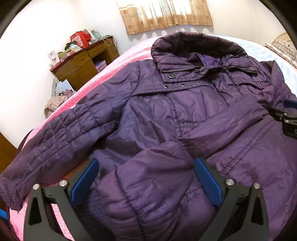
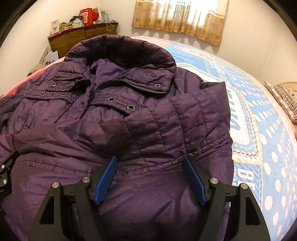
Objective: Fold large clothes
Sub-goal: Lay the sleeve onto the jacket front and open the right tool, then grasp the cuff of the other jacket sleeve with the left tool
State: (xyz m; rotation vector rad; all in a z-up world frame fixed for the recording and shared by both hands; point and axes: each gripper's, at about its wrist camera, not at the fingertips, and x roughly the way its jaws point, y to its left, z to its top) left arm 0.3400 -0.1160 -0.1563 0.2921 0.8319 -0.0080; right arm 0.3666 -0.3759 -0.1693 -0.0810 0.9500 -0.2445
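Observation:
A dark purple padded jacket (image 1: 167, 103) lies front up on the bed, its hood (image 1: 196, 42) at the far end. One sleeve (image 1: 55, 137) stretches toward the lower left, and the other sleeve (image 2: 74, 135) is folded across the chest. My left gripper (image 1: 146, 161) stands wide open at the near hem, with a bunched fold of the jacket between its blue pads (image 1: 85, 181). My right gripper (image 2: 150, 158) is open over the jacket's gathered waist (image 2: 167, 159) on the right side, and the fabric lies under its fingers. Each gripper shows at the edge of the other's view.
The bed carries a pink blanket (image 1: 118, 63) on the left and a blue dotted bedspread (image 2: 259, 133) on the right, with a pillow (image 2: 284, 100) at the far right. A cluttered wooden desk (image 1: 83, 61) stands against the wall. A curtain (image 1: 165, 16) hangs behind the bed.

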